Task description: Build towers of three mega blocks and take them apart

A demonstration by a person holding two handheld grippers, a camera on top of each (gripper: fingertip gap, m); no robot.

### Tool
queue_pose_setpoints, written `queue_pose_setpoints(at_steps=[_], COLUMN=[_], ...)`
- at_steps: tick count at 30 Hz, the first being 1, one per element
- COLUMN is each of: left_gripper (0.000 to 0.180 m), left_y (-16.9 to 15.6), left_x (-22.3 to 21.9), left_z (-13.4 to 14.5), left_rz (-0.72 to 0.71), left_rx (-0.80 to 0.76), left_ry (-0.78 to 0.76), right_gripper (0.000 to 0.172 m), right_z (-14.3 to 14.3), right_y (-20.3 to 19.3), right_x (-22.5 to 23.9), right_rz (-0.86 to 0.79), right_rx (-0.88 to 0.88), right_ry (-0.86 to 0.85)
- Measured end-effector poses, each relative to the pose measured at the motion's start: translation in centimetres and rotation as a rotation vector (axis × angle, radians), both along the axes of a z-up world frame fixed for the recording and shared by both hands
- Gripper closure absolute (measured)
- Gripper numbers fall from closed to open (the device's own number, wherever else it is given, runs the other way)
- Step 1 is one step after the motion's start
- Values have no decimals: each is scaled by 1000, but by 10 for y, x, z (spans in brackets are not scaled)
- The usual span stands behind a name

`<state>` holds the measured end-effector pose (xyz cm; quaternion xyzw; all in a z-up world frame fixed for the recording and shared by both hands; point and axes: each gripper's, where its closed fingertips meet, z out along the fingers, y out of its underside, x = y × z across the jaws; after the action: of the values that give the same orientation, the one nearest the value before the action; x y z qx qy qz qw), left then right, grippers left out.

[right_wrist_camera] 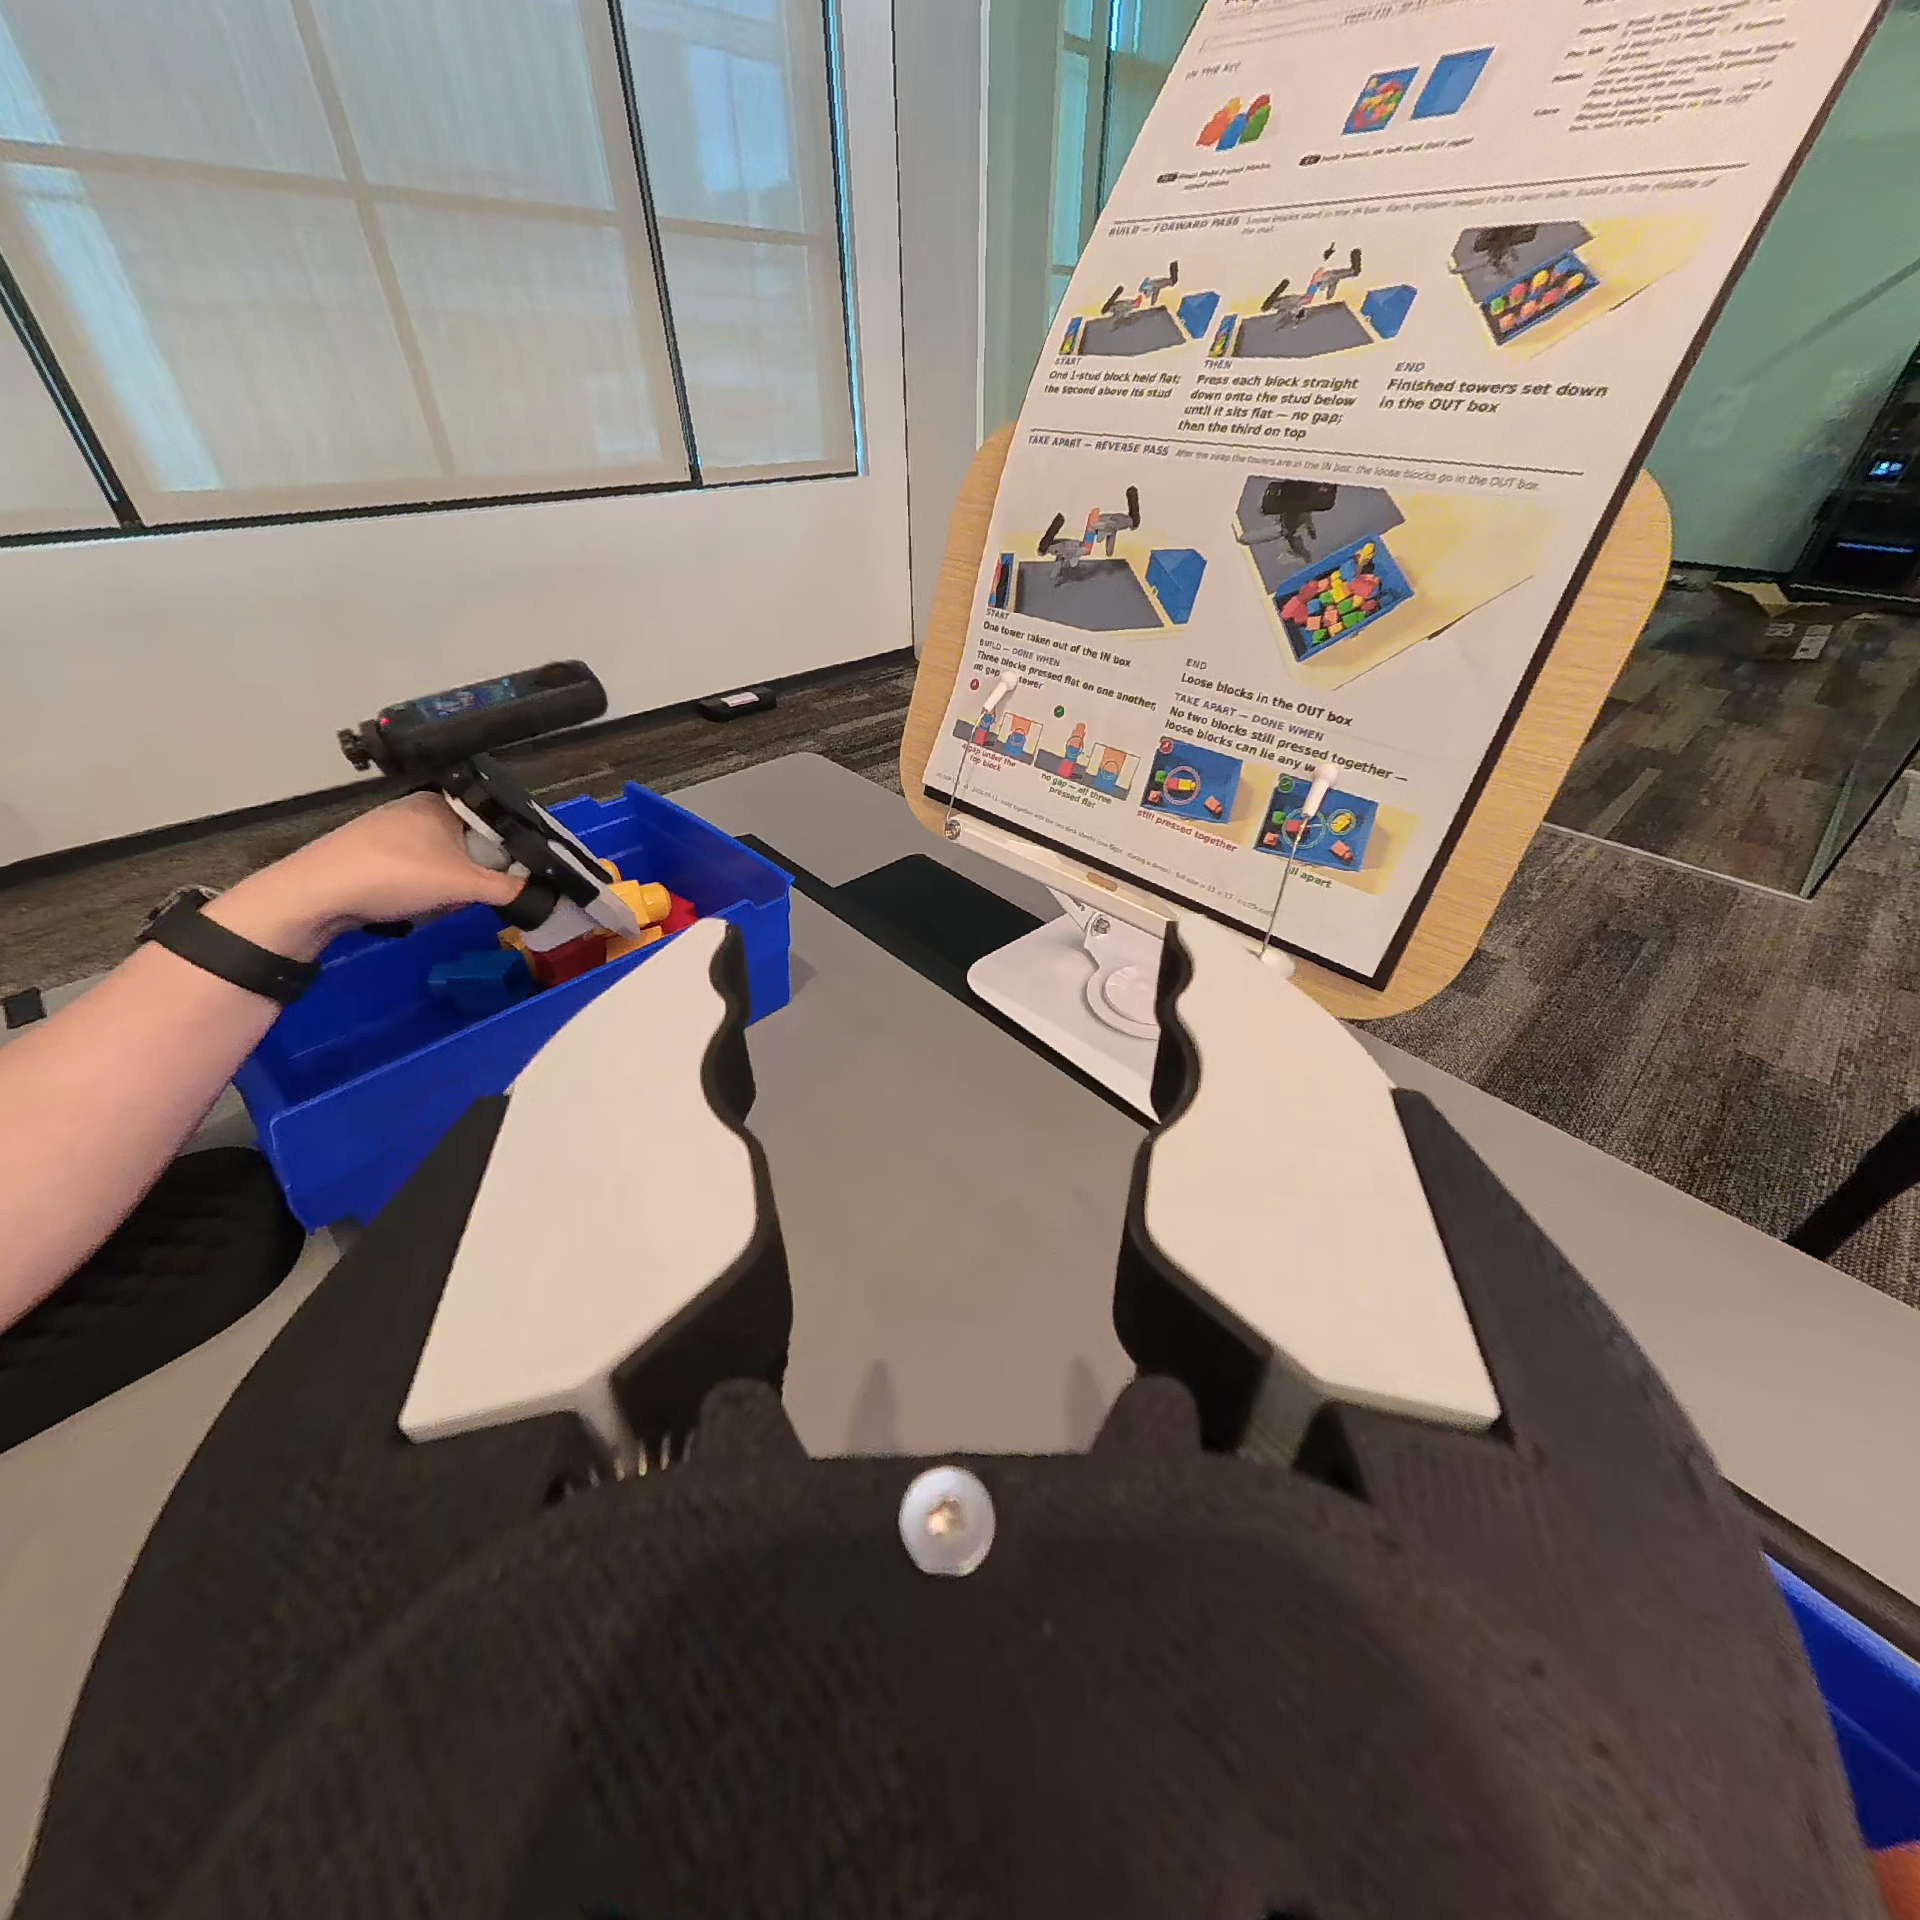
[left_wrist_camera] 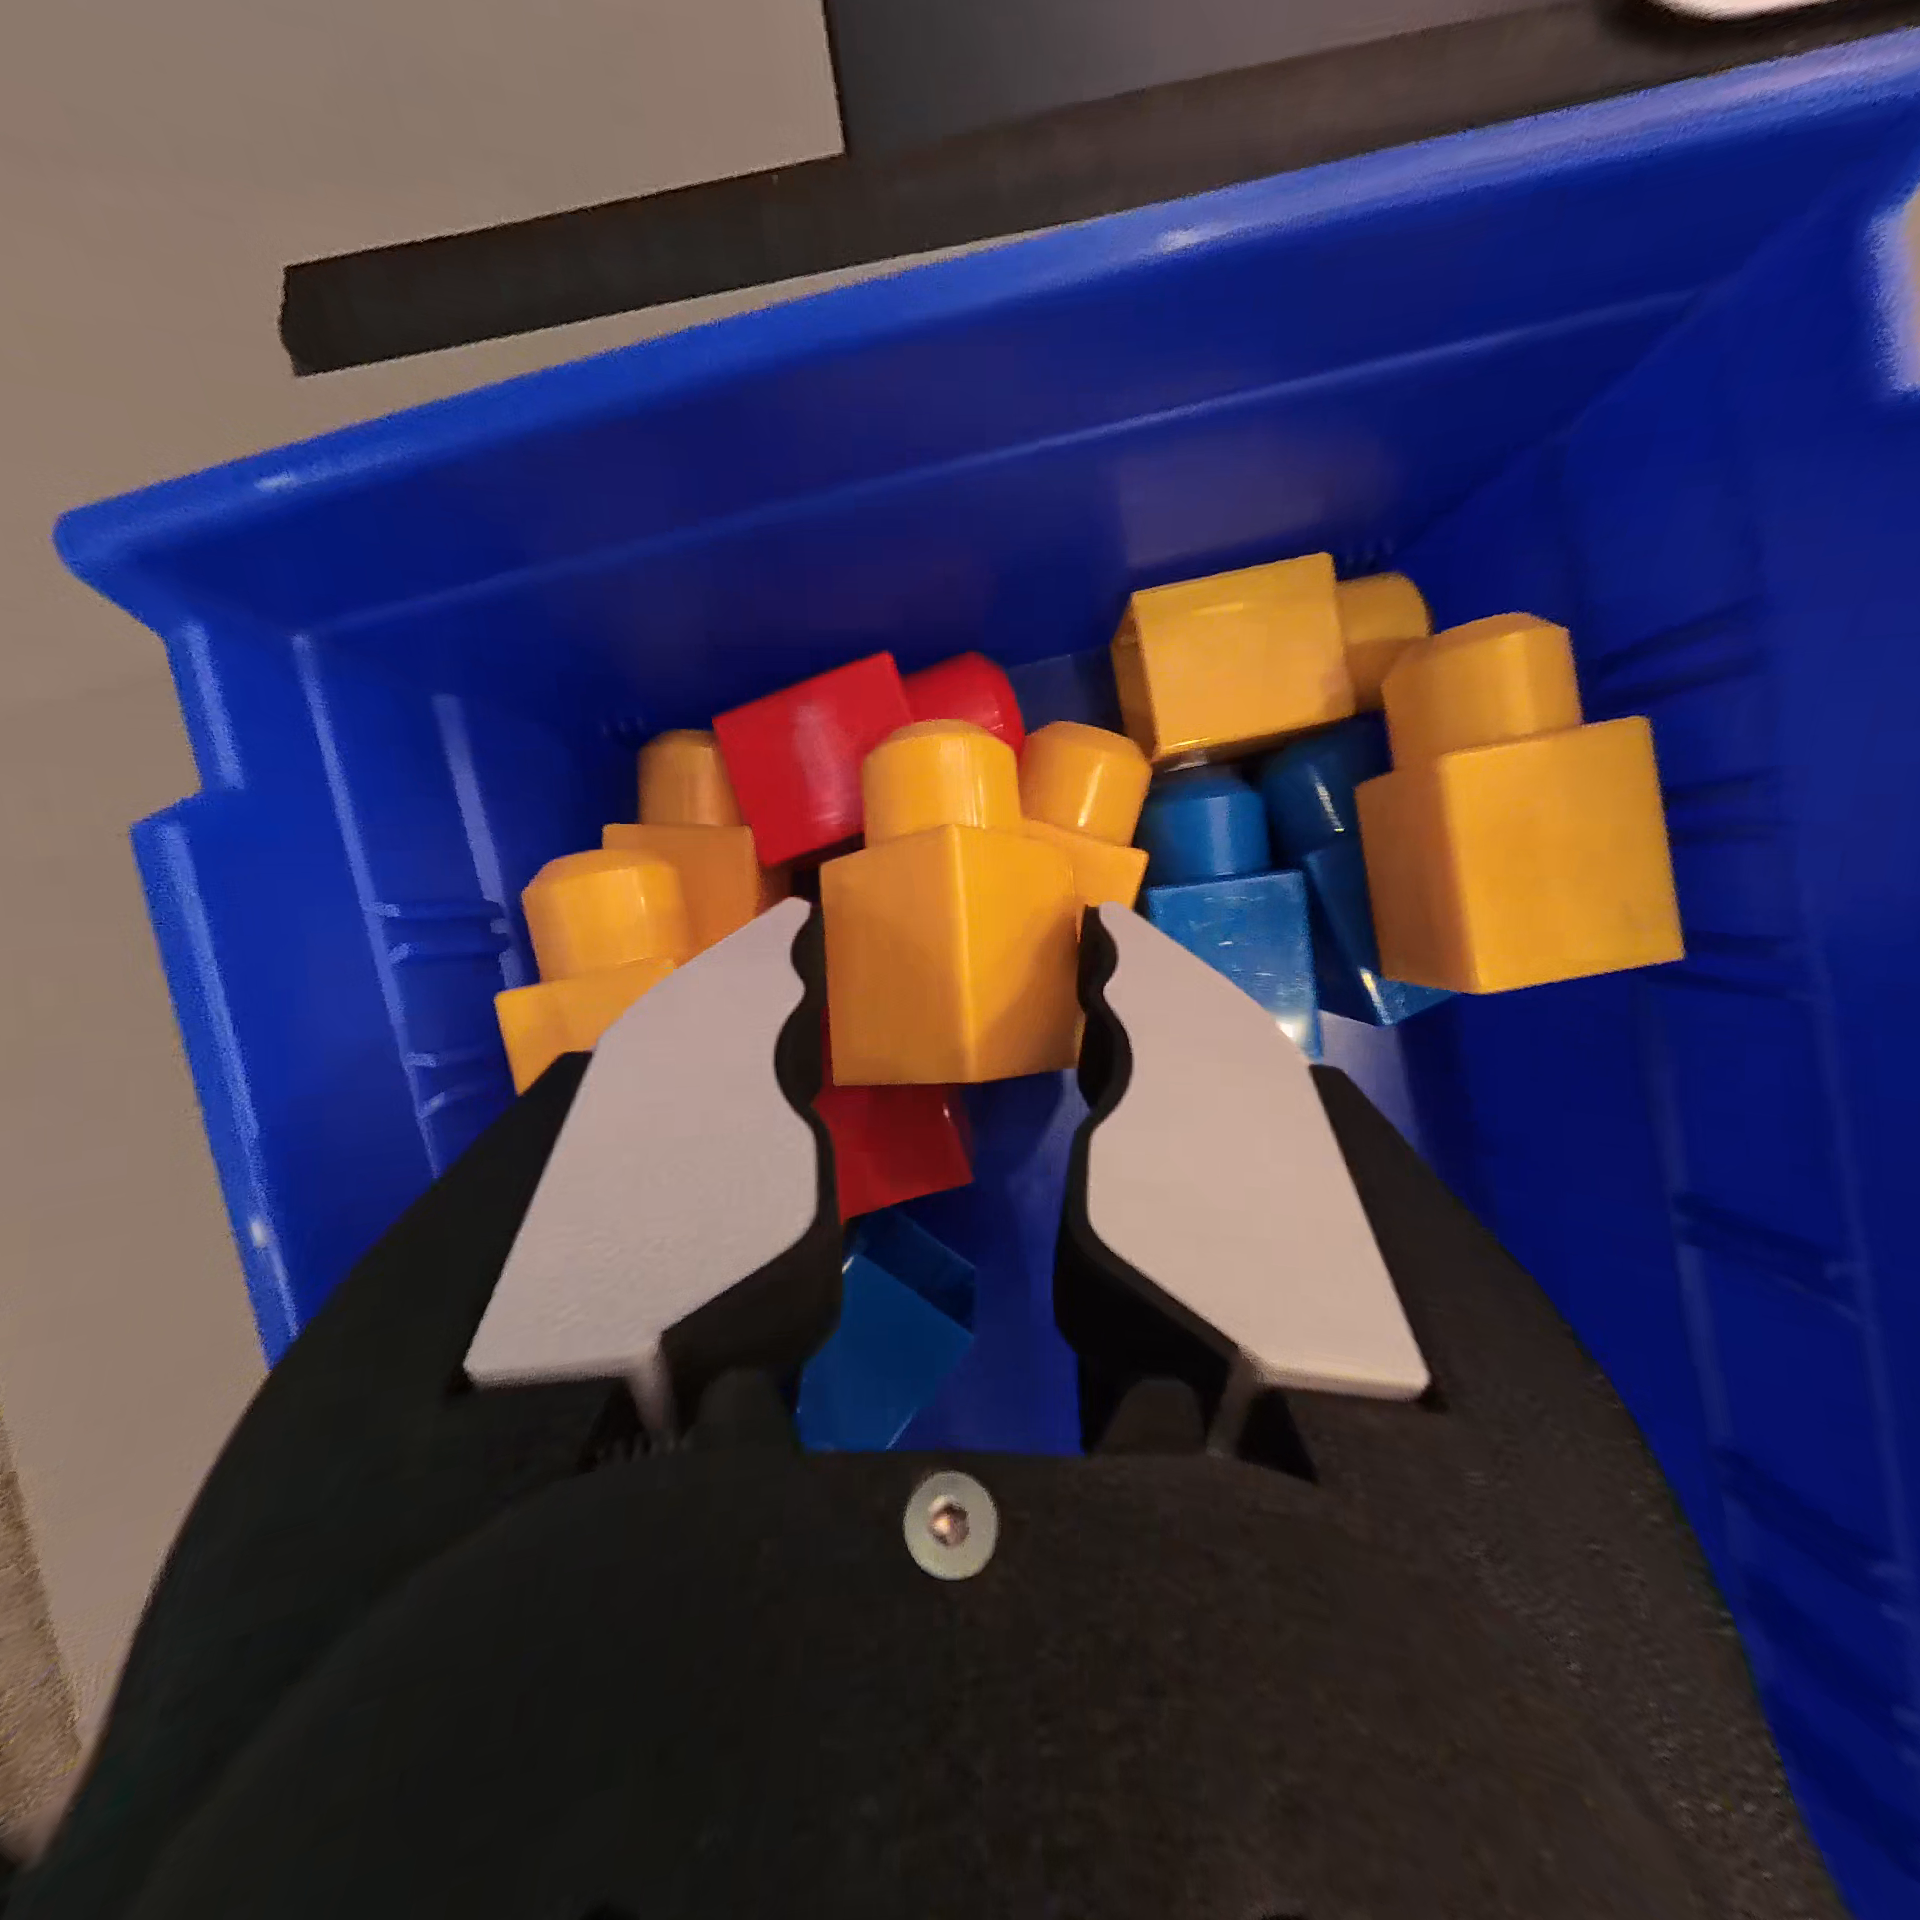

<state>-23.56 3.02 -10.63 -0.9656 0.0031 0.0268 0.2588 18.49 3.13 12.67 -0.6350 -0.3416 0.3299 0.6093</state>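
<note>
The bin (left_wrist_camera: 935, 436) is bright blue. Inside it, the blocks are yellow (left_wrist_camera: 945, 935), red (left_wrist_camera: 810, 758) and darker blue (left_wrist_camera: 1236, 925). Both grippers have pale grey fingers (right_wrist_camera: 623, 1174) with black pads on black bodies. The table (right_wrist_camera: 935, 1143) is grey, its mat (right_wrist_camera: 925, 894) black, and the carpet (right_wrist_camera: 1714, 987) mottled grey-brown.

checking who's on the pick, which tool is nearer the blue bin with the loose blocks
Left. The left tool reaches into the blue bin, its fingers on either side of a yellow block. The right tool hangs open over the grey table, outside the bin.
</note>
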Motion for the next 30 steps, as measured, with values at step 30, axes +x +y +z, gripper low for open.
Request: queue_pose_setpoints(at_steps=[30], left_gripper=[134], left_y=[-111], left_x=[302], left_z=[193], left_rz=[-1120], left_rx=[583], left_ry=[-376], right_gripper=[139], right_z=[-22], right_y=[-108], right_x=[-128], right_rz=[830], right_rx=[-432], right_ry=[393])
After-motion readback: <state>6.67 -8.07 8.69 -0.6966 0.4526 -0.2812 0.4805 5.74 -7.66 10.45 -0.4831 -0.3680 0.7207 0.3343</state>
